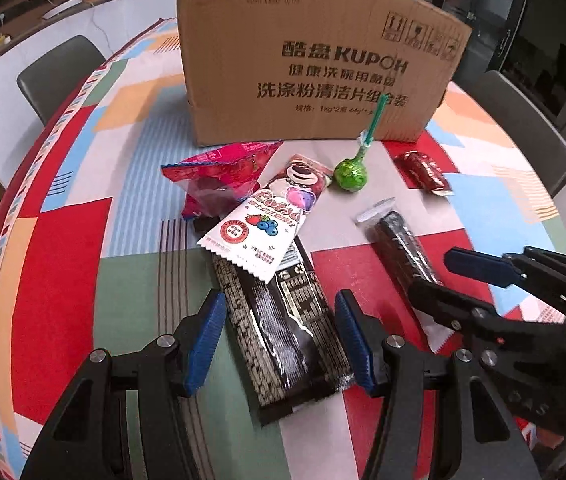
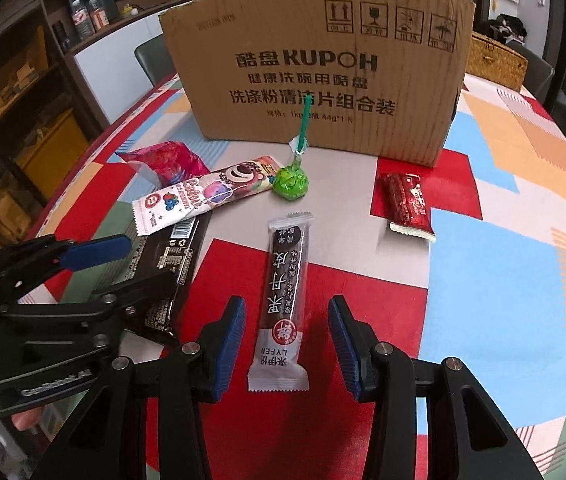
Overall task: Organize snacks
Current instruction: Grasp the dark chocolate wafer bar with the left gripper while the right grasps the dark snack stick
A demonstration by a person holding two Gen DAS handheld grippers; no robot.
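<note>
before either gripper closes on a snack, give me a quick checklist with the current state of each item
1. Left gripper open around the big black packet: ok, a pad stands on each side, neither pressing.
2. Black packet free to lift: not ok, the white bear wrapper lies across its far end.
3. Right gripper open around the dark fruit bar: ok, bar centred between the pads.
4. Fruit bar clear of other snacks: ok, the green lollipop and small red packet lie apart from it.
5. Cardboard box open on top to take snacks: cannot tell, only its front wall shows.
6. Grippers clear of each other: ok, side by side with a gap.
</note>
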